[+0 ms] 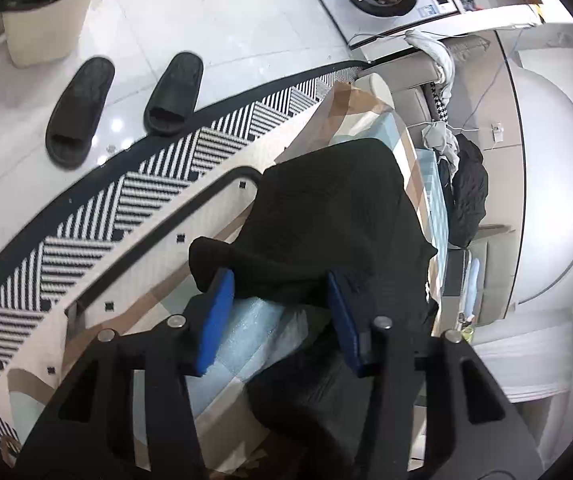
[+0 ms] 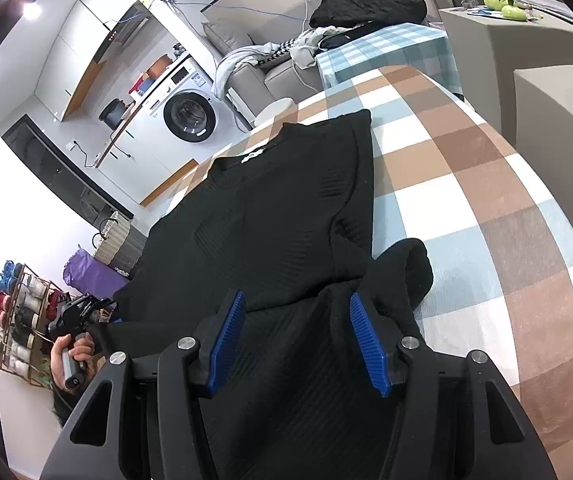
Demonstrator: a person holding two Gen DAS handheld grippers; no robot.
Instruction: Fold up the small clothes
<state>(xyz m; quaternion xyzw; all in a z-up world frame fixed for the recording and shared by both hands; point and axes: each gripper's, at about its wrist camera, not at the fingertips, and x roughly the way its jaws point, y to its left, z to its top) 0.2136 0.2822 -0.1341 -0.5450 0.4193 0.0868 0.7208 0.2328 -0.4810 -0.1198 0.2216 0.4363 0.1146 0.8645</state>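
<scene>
Mid-fold: your left gripper (image 1: 282,280) and right gripper (image 2: 296,312) both straddle the black knit sweater (image 2: 270,216) hem, half-open, not clamped. Next, close both, then lift forward.

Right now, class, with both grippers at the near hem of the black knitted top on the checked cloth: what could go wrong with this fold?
1. The left gripper has cloth bunched over one fingertip, so it may take only a fold of the black top, and the hem could lift unevenly.
2. One sleeve lies curled beside the right gripper; it may get trapped inside the fold.
3. The checked cloth could be pinched up too.
</scene>
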